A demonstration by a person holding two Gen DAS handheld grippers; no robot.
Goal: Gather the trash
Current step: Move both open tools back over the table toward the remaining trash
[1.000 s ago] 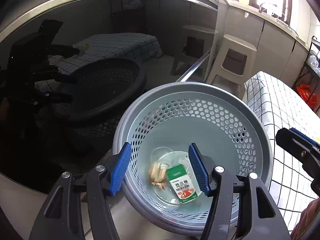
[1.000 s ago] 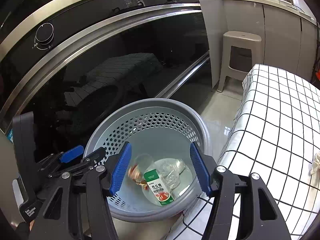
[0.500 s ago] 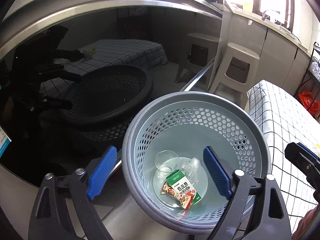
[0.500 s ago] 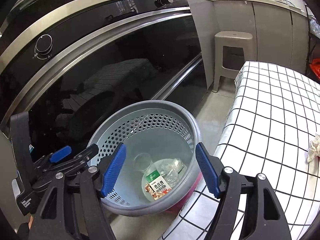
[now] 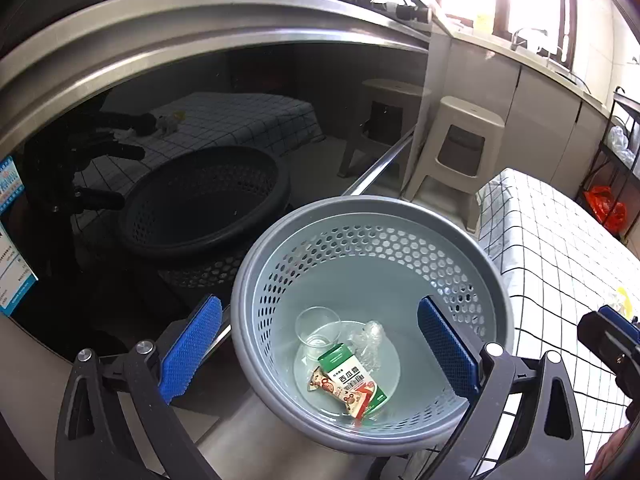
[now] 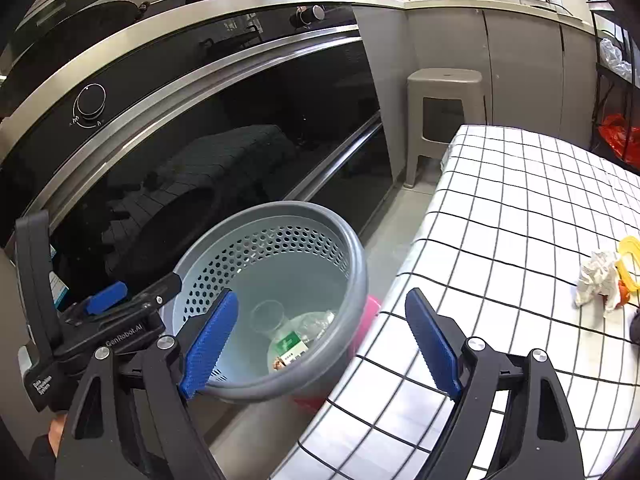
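1. Both claws empty. Left claw point(image 5: 318, 354) stands at full spread and right claw point(image 6: 322, 338) wide; both have just been opening, nothing between the pads.
2. Grey basket point(image 5: 494, 280) sits on the floor beside the edge of the checked surface point(image 6: 520, 208), in front of the dark glass oven door point(image 6: 240, 140). Both claws point down toward it, the left one nearly straight over its mouth.
3. In the basket: clear cup point(image 5: 318, 330) on its side, crumpled clear plastic point(image 5: 368, 340), green-and-white carton point(image 5: 354, 378) lying flat, snack wrapper point(image 5: 340, 390) lying partly across it. All loose on the bottom.
4. Still out: a crumpled white paper wad point(image 6: 596, 276) on the surface, with something yellow point(image 6: 628, 260) touching it on the far side. Can't tell what the yellow thing is, or the small orange bit beneath it.
5. Key relation: the wad lies well off to the right of the right claw, far from the left one. Right hand is the nearer, so my call is that it takes the next pick.
6. The wad is lumpy, with no clear long axis; any approach angle should do.
7. Risk: snagging the yellow item along with it.
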